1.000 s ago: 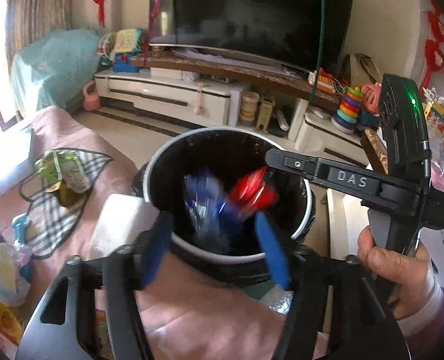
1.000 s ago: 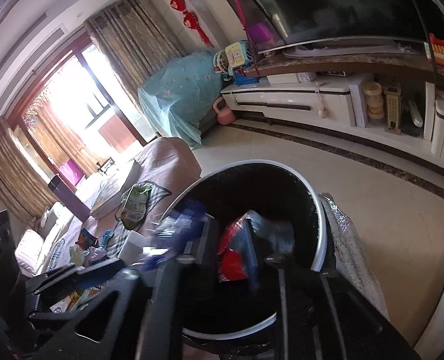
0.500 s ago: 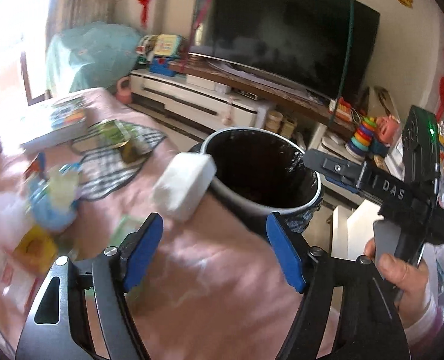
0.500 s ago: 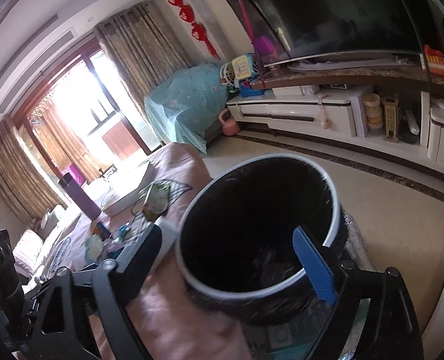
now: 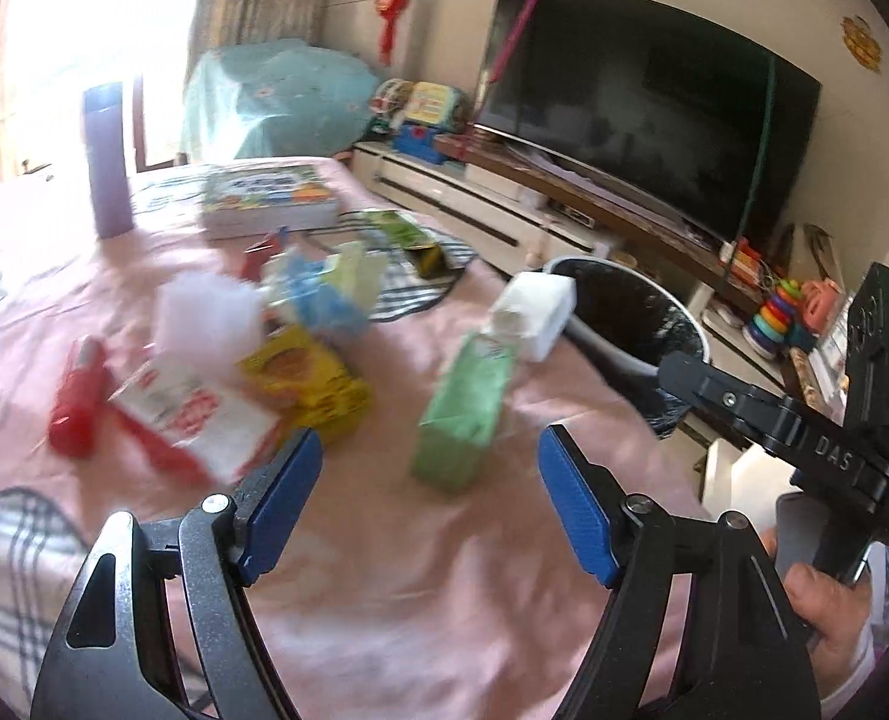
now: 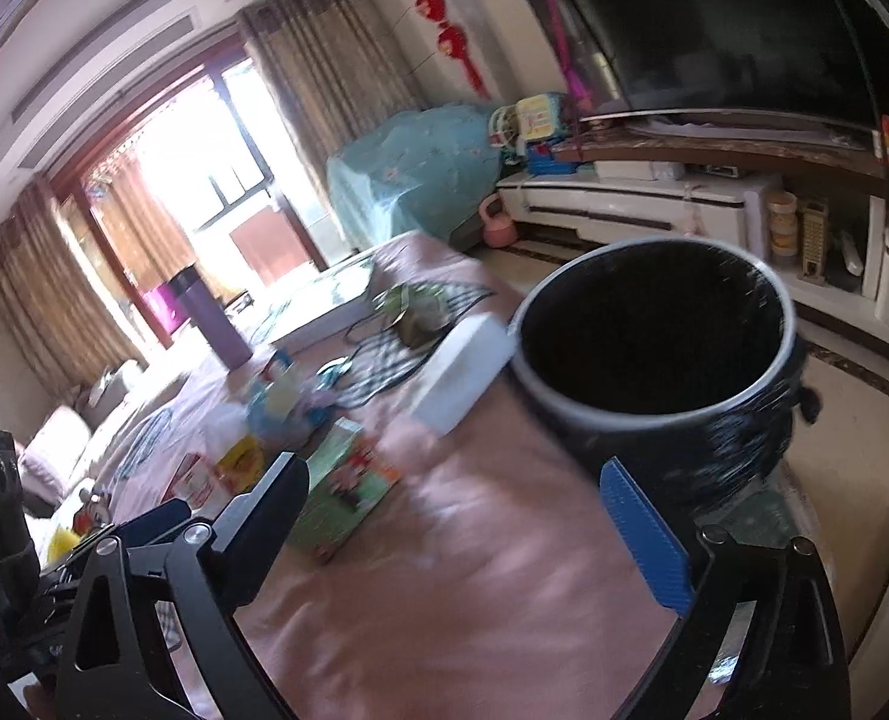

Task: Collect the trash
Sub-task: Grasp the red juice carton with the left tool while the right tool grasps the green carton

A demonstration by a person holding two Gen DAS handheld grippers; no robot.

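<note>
The black trash bin [image 5: 630, 324] with a white rim stands off the table's far right edge; its inside is dark. My left gripper [image 5: 429, 462] hovers over the pink cloth, jaws opening with nothing between them. A green carton [image 5: 462, 414] lies just ahead of its fingertips. Left of the carton are a yellow box [image 5: 306, 378], a red-and-white packet [image 5: 198, 420], a red tube [image 5: 78, 402] and a white wad [image 5: 204, 324]. My right gripper [image 6: 453, 474] is near the bin [image 6: 654, 330], jaws opening and empty, the carton [image 6: 336, 498] at its left finger.
A white box [image 5: 534, 312] sits at the table edge against the bin. Further back are a green snack bag [image 5: 408, 240], a thick book [image 5: 264, 198] and a purple bottle [image 5: 105, 162]. A hand [image 5: 822, 600] holds the right gripper's handle. A TV stand lines the far wall.
A second ago both grippers held wrappers over the bin; those wrappers have left the jaws, which have opened. Both grippers have pulled back, the left swinging left over the littered table.
</note>
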